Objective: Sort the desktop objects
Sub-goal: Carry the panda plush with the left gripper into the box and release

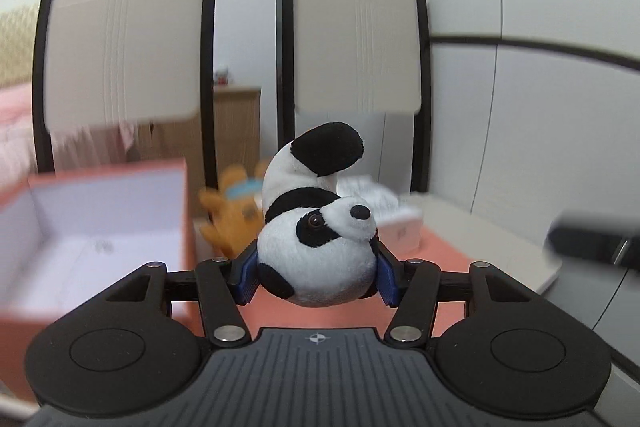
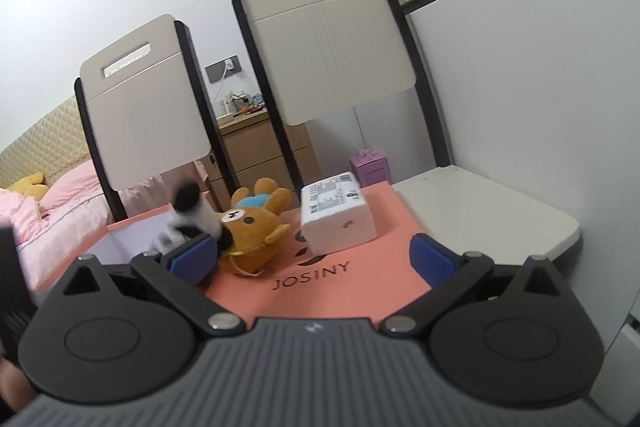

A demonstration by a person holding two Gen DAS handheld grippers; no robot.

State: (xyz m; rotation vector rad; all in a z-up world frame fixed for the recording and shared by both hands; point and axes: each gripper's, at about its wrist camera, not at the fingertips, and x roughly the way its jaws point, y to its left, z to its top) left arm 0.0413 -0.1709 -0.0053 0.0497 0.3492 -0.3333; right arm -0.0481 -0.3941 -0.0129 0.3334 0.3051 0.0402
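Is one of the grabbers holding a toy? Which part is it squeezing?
Yes. The left tool holds the panda plush, squeezing its round head between the blue pads, body pointing up. The right tool is open and holds nothing.

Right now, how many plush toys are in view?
3. The panda plush is clamped in the left gripper; the brown bear plush lies on the orange lid; a yellow plush sits on the bed. Others may be hidden.
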